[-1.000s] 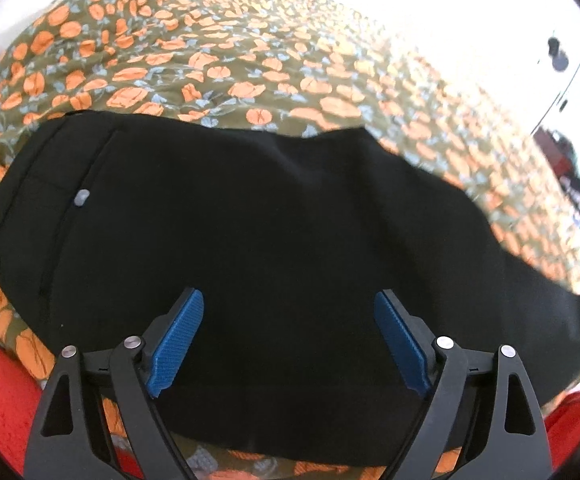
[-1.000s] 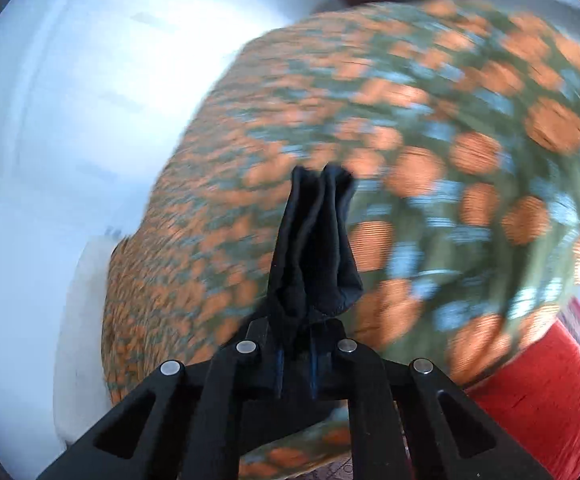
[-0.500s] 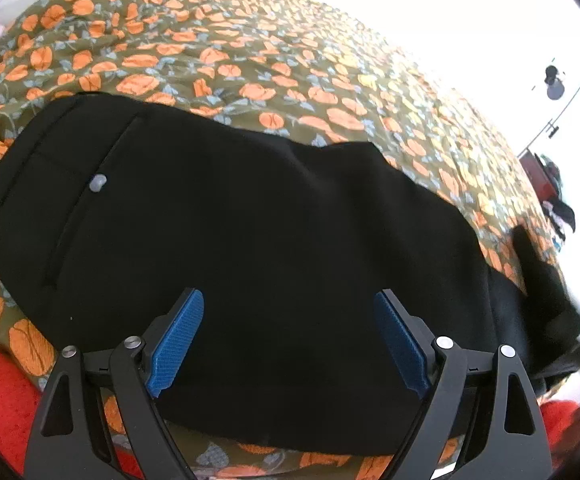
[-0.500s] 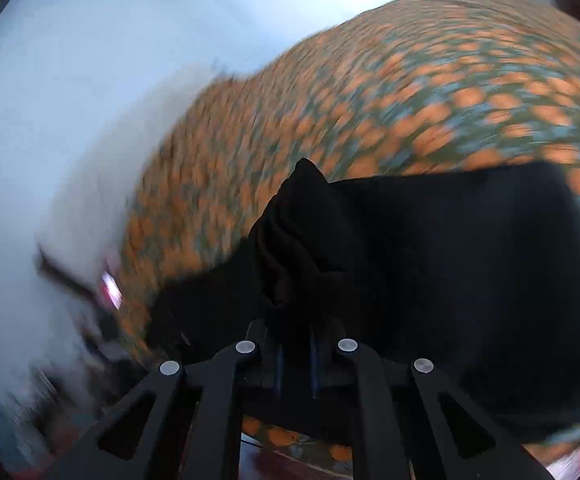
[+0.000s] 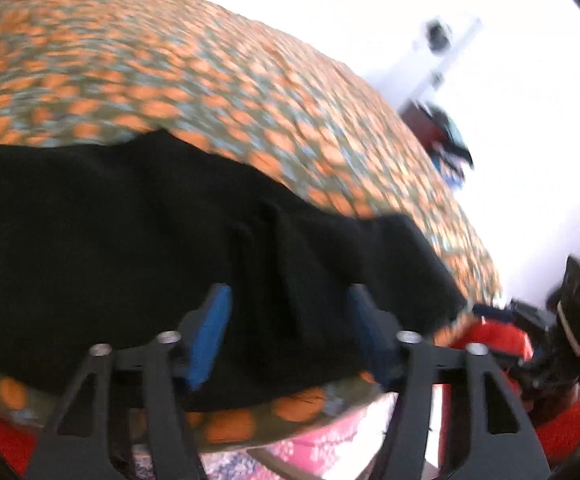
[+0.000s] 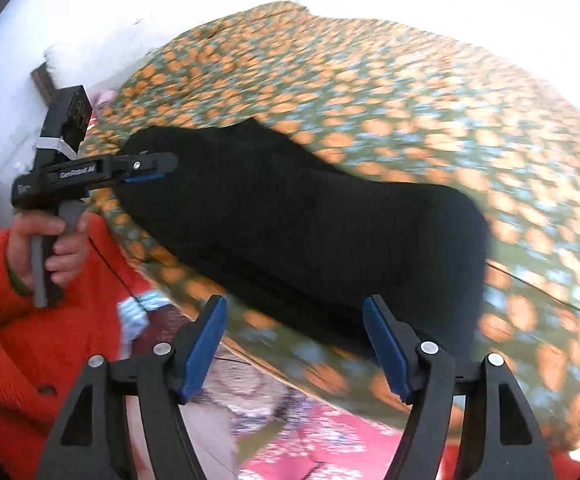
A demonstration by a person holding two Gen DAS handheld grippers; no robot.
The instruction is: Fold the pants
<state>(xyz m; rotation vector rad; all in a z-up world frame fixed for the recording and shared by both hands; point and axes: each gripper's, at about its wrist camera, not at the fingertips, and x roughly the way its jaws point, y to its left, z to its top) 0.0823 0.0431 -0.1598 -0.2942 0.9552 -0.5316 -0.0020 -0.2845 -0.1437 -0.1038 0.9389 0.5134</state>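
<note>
Black pants (image 5: 138, 248) lie doubled over on the orange-flowered bedspread (image 5: 178, 80). My left gripper (image 5: 288, 328) hovers low over their near edge. Its jaws are closing, black cloth shows in the gap, and the blue pads (image 5: 210, 332) do not visibly press on it. The right wrist view shows the same pants (image 6: 310, 220) as a short folded shape. There the left gripper (image 6: 158, 170) sits at their left end, held by a hand (image 6: 50, 240). My right gripper (image 6: 294, 320) is just short of the pants' near edge, jaws opening, nothing between them.
The bedspread (image 6: 410, 92) stretches far beyond the pants on all sides. A red sleeve (image 6: 18, 340) fills the lower left of the right wrist view. Pink patterned cloth (image 6: 330, 440) hangs below the bed's near edge. A white wall lies behind, with dark blurred objects (image 5: 446, 140) to the right.
My right gripper carried the bunched black cloth across onto the pants and let it go, and its jaws have opened. My left gripper's jaws have narrowed, and its view has swung right.
</note>
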